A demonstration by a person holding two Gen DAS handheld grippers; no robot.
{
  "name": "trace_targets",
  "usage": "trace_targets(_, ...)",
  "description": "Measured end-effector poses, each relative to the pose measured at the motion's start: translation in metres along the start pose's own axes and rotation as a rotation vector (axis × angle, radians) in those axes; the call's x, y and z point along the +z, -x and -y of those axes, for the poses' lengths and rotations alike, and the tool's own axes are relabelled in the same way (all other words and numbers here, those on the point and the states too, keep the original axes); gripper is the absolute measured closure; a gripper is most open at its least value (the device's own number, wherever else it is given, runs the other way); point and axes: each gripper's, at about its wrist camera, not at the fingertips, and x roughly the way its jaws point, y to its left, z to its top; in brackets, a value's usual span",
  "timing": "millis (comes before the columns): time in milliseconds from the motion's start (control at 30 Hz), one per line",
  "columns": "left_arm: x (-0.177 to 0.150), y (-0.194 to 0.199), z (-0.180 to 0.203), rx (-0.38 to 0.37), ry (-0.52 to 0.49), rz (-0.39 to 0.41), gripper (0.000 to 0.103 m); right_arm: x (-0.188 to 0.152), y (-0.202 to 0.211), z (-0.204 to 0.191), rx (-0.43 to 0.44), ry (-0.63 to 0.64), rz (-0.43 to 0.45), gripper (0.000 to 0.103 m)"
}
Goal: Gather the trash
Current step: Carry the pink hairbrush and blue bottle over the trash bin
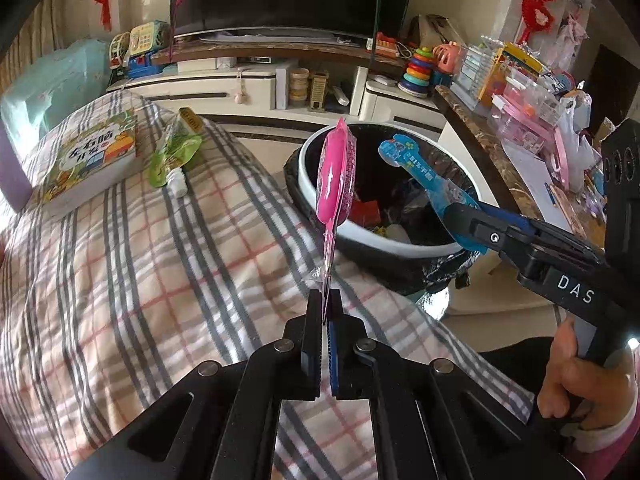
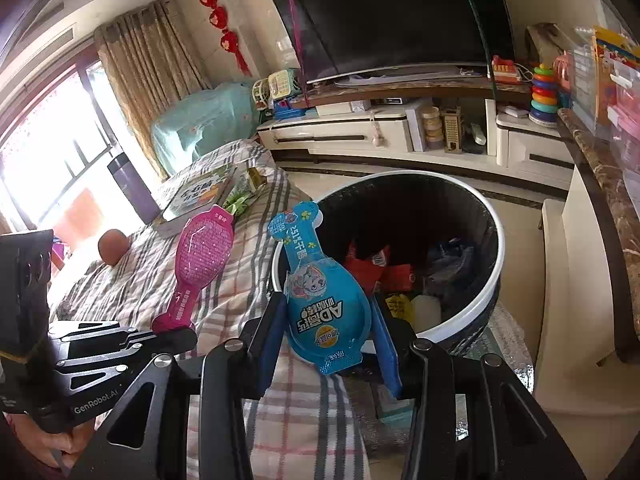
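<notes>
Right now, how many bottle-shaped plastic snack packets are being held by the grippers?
2. The pink bottle-shaped plastic packet is clamped in the left gripper; the blue bottle-shaped plastic packet sits in the right gripper, by the round bin's rim.

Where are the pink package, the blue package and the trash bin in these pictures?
pink package (image 1: 334,176), left wrist view, on its bulging pink middle.
blue package (image 2: 326,308), right wrist view, on its wide rounded body.
trash bin (image 2: 486,288), right wrist view, on the white rim at its right side.
</notes>
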Motion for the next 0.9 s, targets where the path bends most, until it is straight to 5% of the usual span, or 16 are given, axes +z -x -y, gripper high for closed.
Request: trace_targets(900,0.040,-0.033,0.026,0.000,-0.069,-0.017,0.102,0.023,-0.001,0.038,-0.052,-0.038,0.021,0.061)
